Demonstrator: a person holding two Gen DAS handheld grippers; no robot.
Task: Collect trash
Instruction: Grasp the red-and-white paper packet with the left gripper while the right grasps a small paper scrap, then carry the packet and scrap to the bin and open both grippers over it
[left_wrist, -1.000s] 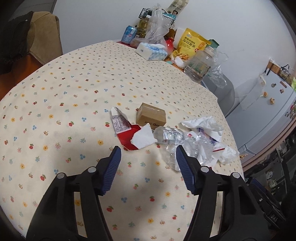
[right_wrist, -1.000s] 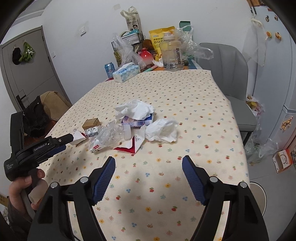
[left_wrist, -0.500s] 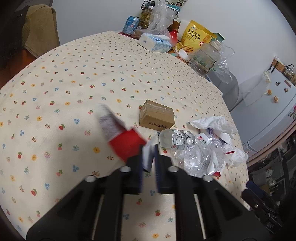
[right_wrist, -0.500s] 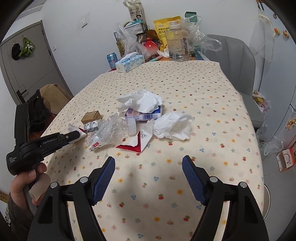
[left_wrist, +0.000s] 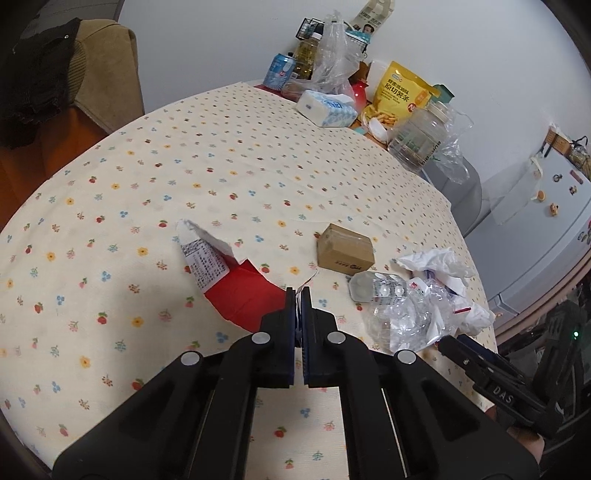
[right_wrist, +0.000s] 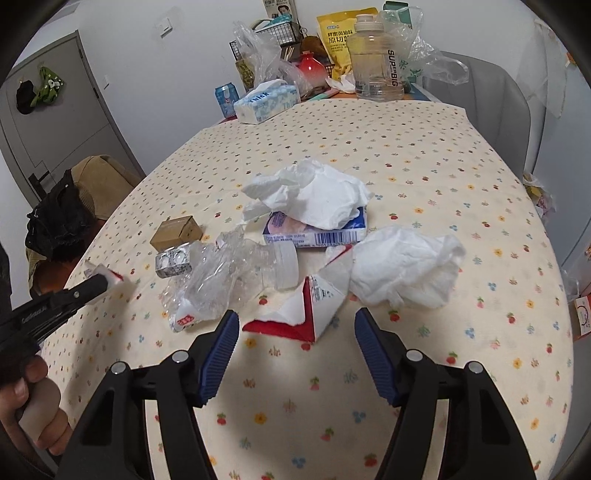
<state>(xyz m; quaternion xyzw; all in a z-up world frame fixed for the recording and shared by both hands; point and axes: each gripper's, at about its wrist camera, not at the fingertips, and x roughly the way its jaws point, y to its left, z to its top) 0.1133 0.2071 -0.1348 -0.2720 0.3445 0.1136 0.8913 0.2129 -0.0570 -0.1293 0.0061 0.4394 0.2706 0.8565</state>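
My left gripper (left_wrist: 298, 291) is shut on the edge of a torn red and white carton piece (left_wrist: 225, 277), held just above the flowered tablecloth. It also shows in the right wrist view (right_wrist: 94, 286) gripping that piece (right_wrist: 107, 277). My right gripper (right_wrist: 293, 325) is open just in front of a second torn red and white carton (right_wrist: 310, 306). Behind it lie a crushed clear plastic bottle (right_wrist: 236, 269), two crumpled white tissues (right_wrist: 402, 269), a blue and white box (right_wrist: 325, 232), a foil blister pack (right_wrist: 173, 263) and a small brown cardboard box (right_wrist: 177, 232).
At the table's far end stand a tissue pack (right_wrist: 266, 101), a blue can (right_wrist: 226, 96), a large clear jug (right_wrist: 375, 55), a yellow snack bag (right_wrist: 338, 35) and plastic bags. A grey chair (right_wrist: 495, 103) is at the right, a brown chair with dark clothes (right_wrist: 70, 214) at the left.
My left gripper has closed on the red and white carton piece and lifted it slightly. My right gripper has moved forward toward the trash pile, staying open.
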